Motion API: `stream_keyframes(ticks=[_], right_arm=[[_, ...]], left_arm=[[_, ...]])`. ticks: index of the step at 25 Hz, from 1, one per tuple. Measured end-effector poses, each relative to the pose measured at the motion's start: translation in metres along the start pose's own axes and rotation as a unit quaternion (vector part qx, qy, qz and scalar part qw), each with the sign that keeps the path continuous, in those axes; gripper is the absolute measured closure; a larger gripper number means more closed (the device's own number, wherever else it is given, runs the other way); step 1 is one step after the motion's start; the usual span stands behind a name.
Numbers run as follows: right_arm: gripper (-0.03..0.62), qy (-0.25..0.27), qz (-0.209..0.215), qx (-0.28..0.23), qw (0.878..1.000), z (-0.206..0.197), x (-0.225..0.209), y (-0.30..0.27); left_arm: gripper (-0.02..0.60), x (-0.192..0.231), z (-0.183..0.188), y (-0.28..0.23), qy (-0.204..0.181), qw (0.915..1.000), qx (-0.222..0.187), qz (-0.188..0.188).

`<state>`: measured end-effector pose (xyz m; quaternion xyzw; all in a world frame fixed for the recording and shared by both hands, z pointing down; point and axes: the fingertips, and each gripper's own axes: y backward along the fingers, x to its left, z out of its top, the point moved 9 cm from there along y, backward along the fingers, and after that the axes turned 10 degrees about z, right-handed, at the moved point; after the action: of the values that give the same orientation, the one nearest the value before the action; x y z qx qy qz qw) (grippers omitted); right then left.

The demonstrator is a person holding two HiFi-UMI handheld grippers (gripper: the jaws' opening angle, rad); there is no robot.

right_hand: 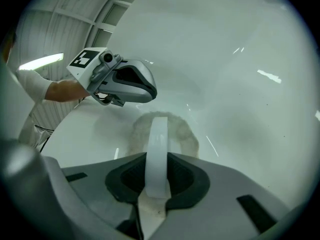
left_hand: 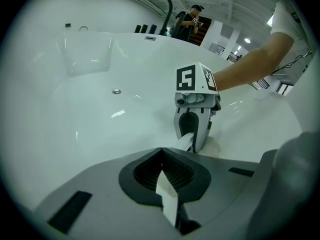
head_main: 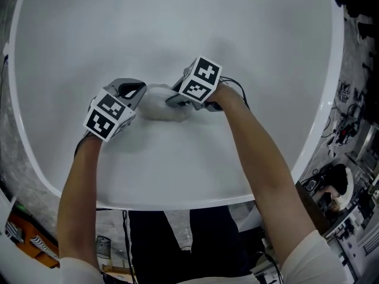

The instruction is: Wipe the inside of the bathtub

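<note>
The white bathtub [head_main: 177, 28] fills the head view. A fuzzy white cloth [head_main: 159, 109] lies on its inner floor between my two grippers. My right gripper [head_main: 174, 101] is shut on the cloth and presses it onto the tub. In the right gripper view the cloth [right_hand: 186, 134] spreads just beyond my shut jaws [right_hand: 158, 166]. My left gripper [head_main: 137, 91] hovers at the cloth's left edge, shut, and I see nothing of the cloth in it. From the left gripper view, the right gripper [left_hand: 193, 134] stands a short way ahead of my left gripper [left_hand: 167, 196].
A small round metal drain [left_hand: 116, 91] sits in the tub floor farther off. A dark curved faucet [left_hand: 168, 6] rises over the far rim, with a person [left_hand: 189, 22] standing behind it. The tub's near rim [head_main: 177, 203] is at my body; cluttered equipment [head_main: 349, 158] lies right.
</note>
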<state>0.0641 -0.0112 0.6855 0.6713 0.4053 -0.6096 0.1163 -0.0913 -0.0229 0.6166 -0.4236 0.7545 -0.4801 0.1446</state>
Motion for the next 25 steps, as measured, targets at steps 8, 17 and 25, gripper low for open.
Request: stream_keyframes(ticks=[8, 17, 25], right_arm=[[0.5, -0.002, -0.033, 0.006, 0.999, 0.001, -0.034, -0.001], [0.502, -0.005, -0.057, 0.011, 0.998, -0.012, -0.064, 0.006], [0.5, -0.012, -0.082, 0.044, 0.996, -0.027, -0.074, 0.018]], left_arm=[[0.574, 0.002, 0.0, -0.019, 0.002, 1.0, -0.003, 0.001], [0.574, -0.004, -0.002, -0.044, -0.005, 0.9999, 0.012, -0.009], [0.574, -0.008, -0.001, -0.052, -0.006, 0.9998, 0.009, -0.018]])
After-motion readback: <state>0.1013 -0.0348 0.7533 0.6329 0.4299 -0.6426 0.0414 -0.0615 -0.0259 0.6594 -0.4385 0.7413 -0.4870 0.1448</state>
